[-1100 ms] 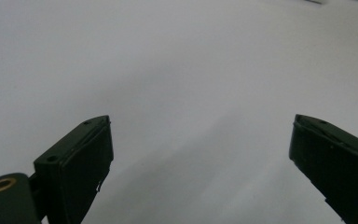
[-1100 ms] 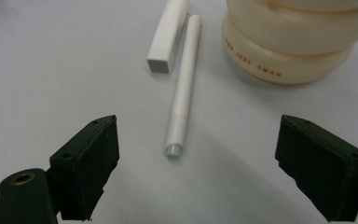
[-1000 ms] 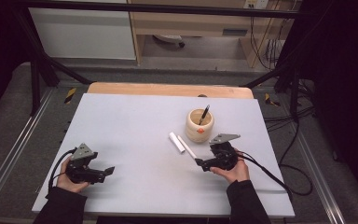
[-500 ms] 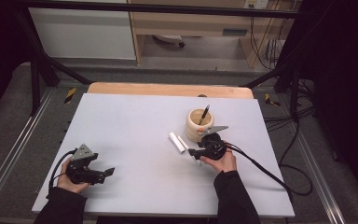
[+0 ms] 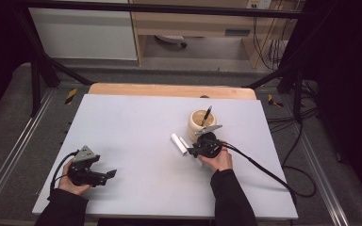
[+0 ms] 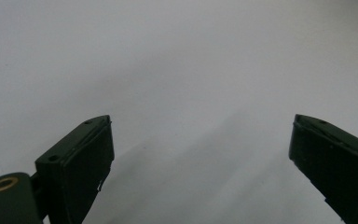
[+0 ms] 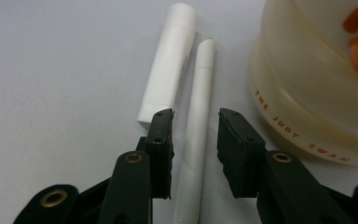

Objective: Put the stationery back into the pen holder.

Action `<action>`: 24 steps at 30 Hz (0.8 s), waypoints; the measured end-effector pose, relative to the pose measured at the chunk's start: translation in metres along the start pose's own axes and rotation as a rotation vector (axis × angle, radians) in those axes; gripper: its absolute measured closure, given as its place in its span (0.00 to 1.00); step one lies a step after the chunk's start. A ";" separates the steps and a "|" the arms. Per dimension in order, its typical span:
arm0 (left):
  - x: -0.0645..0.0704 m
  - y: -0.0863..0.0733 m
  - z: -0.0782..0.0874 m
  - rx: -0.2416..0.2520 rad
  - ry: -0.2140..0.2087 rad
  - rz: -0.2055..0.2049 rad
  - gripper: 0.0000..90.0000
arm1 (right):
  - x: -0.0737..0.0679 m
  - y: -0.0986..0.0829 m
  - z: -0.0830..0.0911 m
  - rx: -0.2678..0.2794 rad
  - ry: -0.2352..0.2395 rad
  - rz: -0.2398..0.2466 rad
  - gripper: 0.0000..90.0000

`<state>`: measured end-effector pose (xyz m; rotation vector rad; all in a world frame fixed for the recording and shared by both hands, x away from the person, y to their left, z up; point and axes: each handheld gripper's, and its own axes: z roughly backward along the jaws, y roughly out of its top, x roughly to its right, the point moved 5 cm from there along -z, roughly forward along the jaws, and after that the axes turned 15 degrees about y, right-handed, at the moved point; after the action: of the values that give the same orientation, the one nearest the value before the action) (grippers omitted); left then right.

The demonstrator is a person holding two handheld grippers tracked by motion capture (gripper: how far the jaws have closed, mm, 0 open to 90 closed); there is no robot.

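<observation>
My right tongs (image 7: 195, 151) straddle the thin white pen (image 7: 196, 126), jaws apart, not clamped. It lies beside a thicker white tube (image 7: 168, 65), near the cream cup (image 7: 317, 88), right of centre on the worktop (image 5: 136, 122). Left tongs (image 6: 200, 154) wide open, near-left, empty.

A pale grey table (image 5: 136, 127) with a wooden strip along its far edge carries a cream cup (image 5: 200, 123) right of centre. Just beside the cup lie a white tube (image 7: 170, 65) and a thinner white pen (image 7: 198, 126), side by side
</observation>
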<state>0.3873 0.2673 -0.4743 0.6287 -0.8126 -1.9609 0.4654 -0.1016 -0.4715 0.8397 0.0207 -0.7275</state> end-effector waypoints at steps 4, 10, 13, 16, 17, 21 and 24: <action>0.000 0.000 0.000 0.001 -0.001 0.003 0.07 | 0.002 -0.001 -0.003 -0.011 -0.001 -0.005 0.79; 0.001 0.000 -0.001 -0.001 -0.003 0.003 0.07 | 0.006 -0.002 -0.007 -0.026 -0.002 -0.005 0.83; 0.001 0.000 -0.001 -0.001 -0.005 0.004 0.07 | 0.007 -0.002 -0.009 -0.033 -0.002 -0.014 0.85; 0.001 0.000 -0.001 -0.002 -0.006 0.003 0.07 | 0.007 -0.002 -0.009 -0.033 -0.001 -0.022 0.85; 0.001 0.000 -0.001 -0.002 -0.007 0.002 0.07 | 0.007 -0.002 -0.009 -0.033 0.000 -0.027 0.86; 0.001 0.000 -0.002 -0.006 -0.008 -0.002 0.07 | 0.007 -0.002 -0.009 -0.030 -0.001 -0.045 0.86; 0.001 0.000 -0.002 -0.007 -0.009 -0.001 0.07 | 0.007 -0.002 -0.009 -0.026 -0.007 -0.061 0.87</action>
<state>0.3878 0.2663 -0.4758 0.6173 -0.8106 -1.9682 0.4719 -0.1004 -0.4812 0.8144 0.0502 -0.7862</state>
